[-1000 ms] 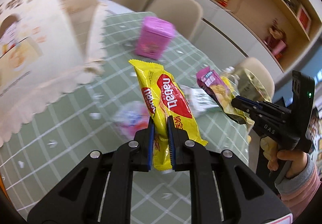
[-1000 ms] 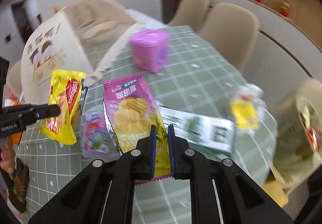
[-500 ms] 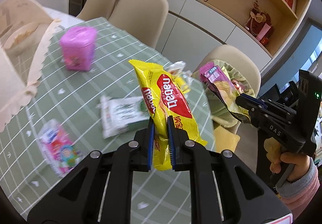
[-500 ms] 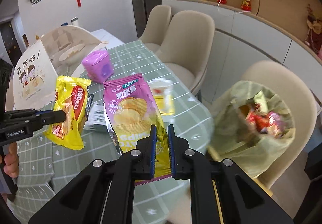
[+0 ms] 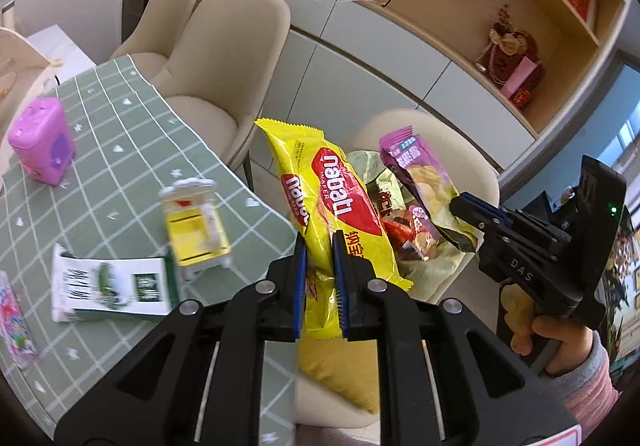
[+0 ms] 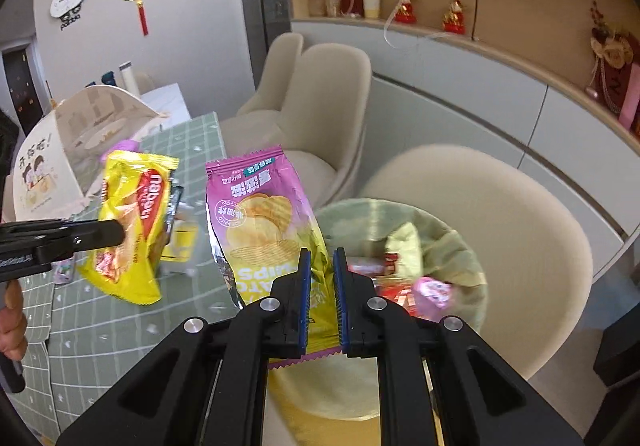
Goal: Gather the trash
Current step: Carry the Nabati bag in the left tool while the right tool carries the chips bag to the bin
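Observation:
My left gripper [image 5: 320, 246] is shut on a yellow Nabati wafer packet [image 5: 336, 205] and holds it in the air past the table's edge. My right gripper [image 6: 320, 262] is shut on a purple potato chip bag [image 6: 264, 221]. The chip bag also shows in the left wrist view [image 5: 424, 181], over a pale green trash bag [image 6: 448, 242] that sits open on a beige chair [image 6: 520, 230] with several wrappers inside. The wafer packet shows at the left of the right wrist view [image 6: 132, 221].
On the green checked tablecloth [image 5: 120, 165] lie a yellow-white packet [image 5: 196, 230], a green-white wrapper [image 5: 108, 286], a colourful wrapper [image 5: 12, 326] and a pink box [image 5: 42, 145]. More beige chairs [image 5: 224, 57] stand by the table. A paper food cover [image 6: 68, 149] stands at the far end.
Both grippers have swung right with their packets, away from the table and toward the chair with the trash bag. The chip bag now hangs over the trash bag.

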The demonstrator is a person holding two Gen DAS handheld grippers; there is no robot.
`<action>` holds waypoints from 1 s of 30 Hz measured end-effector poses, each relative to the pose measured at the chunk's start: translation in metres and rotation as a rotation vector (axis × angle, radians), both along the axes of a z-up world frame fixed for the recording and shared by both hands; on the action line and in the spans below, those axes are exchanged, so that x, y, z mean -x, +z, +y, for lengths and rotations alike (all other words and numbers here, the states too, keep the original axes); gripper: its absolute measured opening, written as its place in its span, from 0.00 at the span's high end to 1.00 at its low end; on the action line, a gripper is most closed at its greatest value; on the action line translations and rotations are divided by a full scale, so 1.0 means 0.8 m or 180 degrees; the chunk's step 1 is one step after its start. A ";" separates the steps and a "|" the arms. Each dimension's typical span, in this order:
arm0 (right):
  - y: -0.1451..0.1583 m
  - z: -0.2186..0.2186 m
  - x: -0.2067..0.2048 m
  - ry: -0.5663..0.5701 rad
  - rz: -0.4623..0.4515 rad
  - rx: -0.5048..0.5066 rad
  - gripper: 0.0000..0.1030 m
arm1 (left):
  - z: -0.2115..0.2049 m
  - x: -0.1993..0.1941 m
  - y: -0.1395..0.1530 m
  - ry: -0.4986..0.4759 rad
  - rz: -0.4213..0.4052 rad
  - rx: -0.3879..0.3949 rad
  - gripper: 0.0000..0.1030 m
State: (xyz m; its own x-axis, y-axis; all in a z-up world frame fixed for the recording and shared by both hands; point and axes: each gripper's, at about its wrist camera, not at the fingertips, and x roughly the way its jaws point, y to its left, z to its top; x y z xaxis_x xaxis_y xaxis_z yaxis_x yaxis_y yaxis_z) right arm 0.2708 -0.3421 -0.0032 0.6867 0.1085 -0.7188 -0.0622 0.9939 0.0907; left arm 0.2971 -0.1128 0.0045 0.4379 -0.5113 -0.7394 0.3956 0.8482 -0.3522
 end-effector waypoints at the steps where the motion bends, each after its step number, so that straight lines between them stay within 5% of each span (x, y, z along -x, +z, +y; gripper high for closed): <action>1: -0.007 -0.008 -0.008 0.0038 0.0038 -0.0017 0.88 | -0.010 -0.005 -0.003 0.0035 0.0023 -0.0022 0.88; 12: -0.046 -0.035 -0.052 -0.0029 0.0509 -0.0088 0.88 | -0.055 -0.047 -0.046 0.0058 0.0446 0.0080 0.88; 21: -0.064 -0.075 -0.085 0.0382 0.0581 0.0028 0.88 | -0.106 -0.046 -0.050 0.0253 0.0421 0.0048 0.88; 30: -0.102 -0.120 -0.105 0.1245 0.0671 -0.0126 0.88 | -0.163 -0.012 -0.047 0.1088 0.0322 -0.0254 0.88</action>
